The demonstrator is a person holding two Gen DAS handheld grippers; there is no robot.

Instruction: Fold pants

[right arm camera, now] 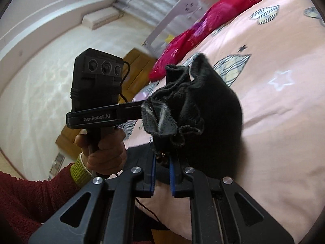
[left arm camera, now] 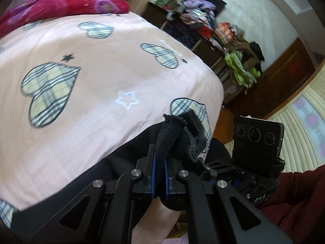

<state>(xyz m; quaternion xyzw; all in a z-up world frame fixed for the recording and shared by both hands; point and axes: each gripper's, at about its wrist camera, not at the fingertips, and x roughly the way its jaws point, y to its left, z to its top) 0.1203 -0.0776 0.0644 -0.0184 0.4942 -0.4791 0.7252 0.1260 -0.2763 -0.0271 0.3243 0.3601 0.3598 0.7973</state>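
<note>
Gripping the handle of the left gripper (right arm camera: 142, 109) with a bare left hand (right arm camera: 101, 148), wrist wrapped in a green ribbed cuff (right arm camera: 78, 171) under a dark red fleece sleeve (right arm camera: 30, 199). Reaching that tool sideways across the right wrist view, fingers pointing toward the bed. Holding the right gripper (right arm camera: 162, 168) just beside it, both raised above the pink bedsheet printed with plaid hearts and stars (left arm camera: 101, 85).

Hiding the left fingertips inside the bunched cloth in the right wrist view. Blurring the far pile of clothes (left arm camera: 239, 61) and the red floral pillow (left arm camera: 67, 4); cutting off the lower run of the garment below both frames.

Clamping the blue-padded fingers (left arm camera: 153, 166) of the left gripper (left arm camera: 160, 160) together on a narrow folded edge of the black fleece-lined pants (left arm camera: 172, 134), cloth standing up between them. Closing the right fingers (right arm camera: 171, 174) nearly together on another gathered part of the pants (right arm camera: 203, 101), black fabric filling the gap. Hanging the rest of the dark fabric down over the bed edge, beneath both tools.
</note>
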